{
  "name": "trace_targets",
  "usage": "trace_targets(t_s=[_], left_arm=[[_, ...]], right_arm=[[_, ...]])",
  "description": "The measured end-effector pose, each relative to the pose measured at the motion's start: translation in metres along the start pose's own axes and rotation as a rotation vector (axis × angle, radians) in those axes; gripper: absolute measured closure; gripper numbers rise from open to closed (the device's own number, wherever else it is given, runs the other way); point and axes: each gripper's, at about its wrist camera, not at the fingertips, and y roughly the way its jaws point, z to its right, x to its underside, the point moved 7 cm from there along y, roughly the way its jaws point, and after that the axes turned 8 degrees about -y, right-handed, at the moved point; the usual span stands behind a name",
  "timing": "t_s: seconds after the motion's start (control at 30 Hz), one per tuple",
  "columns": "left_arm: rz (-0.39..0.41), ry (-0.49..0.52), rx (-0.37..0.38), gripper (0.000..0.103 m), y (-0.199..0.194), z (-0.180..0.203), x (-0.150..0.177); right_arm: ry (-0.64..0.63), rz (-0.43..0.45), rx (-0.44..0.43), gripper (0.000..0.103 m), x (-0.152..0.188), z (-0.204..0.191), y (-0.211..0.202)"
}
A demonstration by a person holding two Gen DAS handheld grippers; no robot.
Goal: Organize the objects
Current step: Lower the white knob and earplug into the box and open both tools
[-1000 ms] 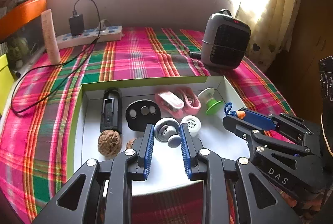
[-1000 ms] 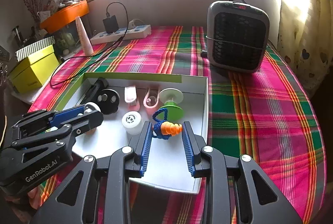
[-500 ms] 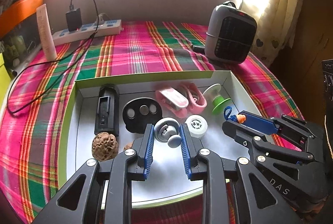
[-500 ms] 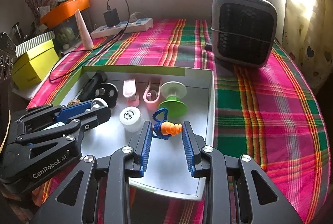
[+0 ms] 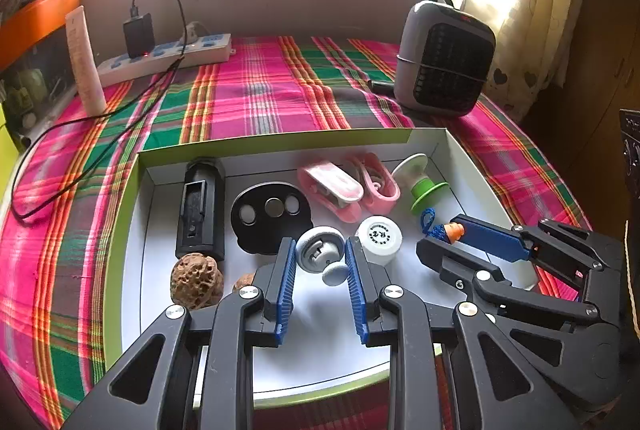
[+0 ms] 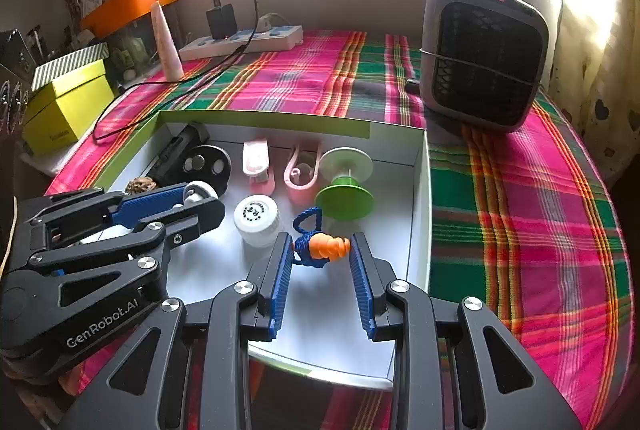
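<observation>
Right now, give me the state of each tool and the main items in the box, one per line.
left tool: shut on grey knob, over the box.
right tool: shut on orange earplug, blue cord hanging from it.
white box: open, no lid on.
white bottle: upright, cap on.
green spool: tipped on its side.
black charger: plugged into power strip.
walnut: lying free.

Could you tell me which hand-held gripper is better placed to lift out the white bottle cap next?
Probably neither yet: both look occupied. The left hand-held gripper clamps the grey knob; the right clamps the orange earplug.
</observation>
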Motion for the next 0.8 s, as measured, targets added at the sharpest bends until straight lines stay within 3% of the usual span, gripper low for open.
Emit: trace_targets(t_s=[0.8], left_arm=[[0.005, -0.007, -0.01, 0.074, -0.0026, -0.0033, -0.0011]], right_arm=[[-0.002, -0.004, 0.002, 0.071, 0.0006, -0.0012, 0.0008]])
